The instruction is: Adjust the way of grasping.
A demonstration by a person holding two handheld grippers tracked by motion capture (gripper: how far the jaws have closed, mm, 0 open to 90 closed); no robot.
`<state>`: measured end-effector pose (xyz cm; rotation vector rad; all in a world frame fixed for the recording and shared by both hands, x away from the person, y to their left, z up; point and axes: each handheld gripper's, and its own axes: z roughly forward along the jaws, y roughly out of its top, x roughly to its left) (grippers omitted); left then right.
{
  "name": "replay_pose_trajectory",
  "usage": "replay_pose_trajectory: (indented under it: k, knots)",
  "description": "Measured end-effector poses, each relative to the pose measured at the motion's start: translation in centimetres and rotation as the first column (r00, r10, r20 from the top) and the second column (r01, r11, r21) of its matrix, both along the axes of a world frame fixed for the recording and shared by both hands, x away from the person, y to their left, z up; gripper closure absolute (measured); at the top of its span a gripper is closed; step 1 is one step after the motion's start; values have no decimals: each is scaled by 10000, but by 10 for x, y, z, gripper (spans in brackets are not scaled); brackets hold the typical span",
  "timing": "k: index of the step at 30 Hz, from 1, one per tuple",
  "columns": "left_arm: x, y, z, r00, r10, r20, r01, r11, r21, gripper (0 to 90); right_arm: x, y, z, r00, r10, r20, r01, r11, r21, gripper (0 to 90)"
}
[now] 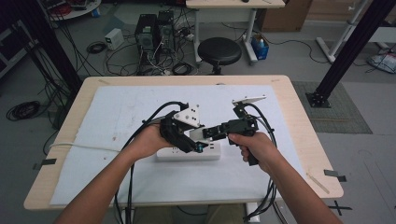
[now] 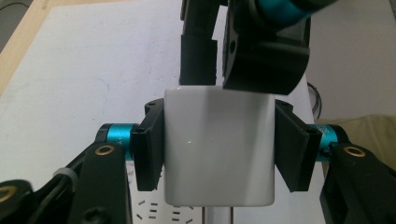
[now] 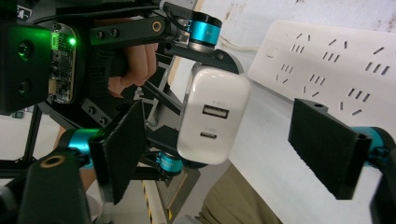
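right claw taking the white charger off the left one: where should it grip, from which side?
Judging by the pose: grip the charger across its two free flat sides, near the port end, approaching port-face on. The left claw already clamps the other pair of sides, and the right claw stands open astride it, above the power strip.

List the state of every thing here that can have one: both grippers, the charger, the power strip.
Left gripper: shut on the white square plastic USB charger.
White square plastic USB charger: held above the strip, both ports empty, not plugged in.
Right gripper: open, fingers either side of the charger, not touching it.
White plastic power strip: flat on the white mat; visible sockets empty.
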<state>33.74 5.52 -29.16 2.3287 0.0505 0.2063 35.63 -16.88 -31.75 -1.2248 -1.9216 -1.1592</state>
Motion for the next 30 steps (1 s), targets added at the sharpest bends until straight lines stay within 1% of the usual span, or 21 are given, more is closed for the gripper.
replay_pose_trajectory:
  k: [1, 3, 4, 5, 9, 11, 13, 15, 17, 20, 22, 24, 27, 28, 30]
  knots:
    - [0, 0, -1, 10000, 16, -19, -16, 10000, -77, 424, 0, 1, 0, 10000, -9, -63, 9, 10000, -22, 193]
    - [0, 0, -1, 10000, -6, 4, 6, 10000, -98, 424, 1, 1, -1, 10000, 32, -50, -32, 10000, -51, 195]
    - [0, -1, -1, 10000, 21, 11, -21, 10000, -87, 424, 2, 3, -2, 9997, -3, -251, 0, 9999, -119, 259]
    - [0, -1, -1, 10000, -2, 61, 3, 10000, -89, 424, 2, 4, -3, 9998, 9, -174, -10, 10000, -49, 274]
    - [-1, -3, -2, 9999, -10, 111, 12, 9999, -117, 424, 3, 7, -5, 9995, 25, -319, -27, 10000, -35, 284]
    - [-1, -3, -2, 9999, -20, 157, 22, 9999, -139, 424, 4, 8, -5, 9993, 44, -378, -45, 10000, -22, 336]
    - [-2, -4, -3, 9998, -57, 181, 60, 9998, -163, 424, 4, 9, -6, 9991, 37, -416, -36, 10000, 25, 356]
    - [-2, -4, -3, 9997, -38, 258, 43, 9998, -171, 424, 5, 9, -7, 9982, 1, -603, 8, 9999, 155, 405]
    - [-2, -4, -3, 9996, -29, 280, 35, 9998, -198, 424, 5, 10, -7, 9979, 38, -644, -25, 9998, 206, 443]
    - [-3, -4, -3, 9991, -24, 420, 32, 9998, -197, 424, 5, 11, -8, 9976, 144, -671, -131, 9997, 205, 488]
    - [-3, -4, -4, 9982, -65, 592, 77, 9997, -215, 424, 6, 11, -9, 9970, 159, -756, -138, 9995, 287, 516]
    - [-4, -4, -4, 9981, -101, 602, 119, 9995, -286, 424, 6, 12, -10, 9961, 230, -853, -205, 9993, 298, 557]
    - [-4, -5, -6, 9964, -111, 845, 124, 9998, -139, 424, 6, 12, -12, 9969, 208, -759, -185, 9994, 306, 587]
    - [-5, -6, -6, 9958, -105, 908, 118, 9998, -130, 424, 7, 12, -12, 9963, 181, -843, -157, 9994, 299, 592]
    - [-6, -6, -7, 9941, -73, 1080, 78, 10000, -42, 423, 7, 12, -13, 9965, 152, -821, -128, 9995, 298, 598]
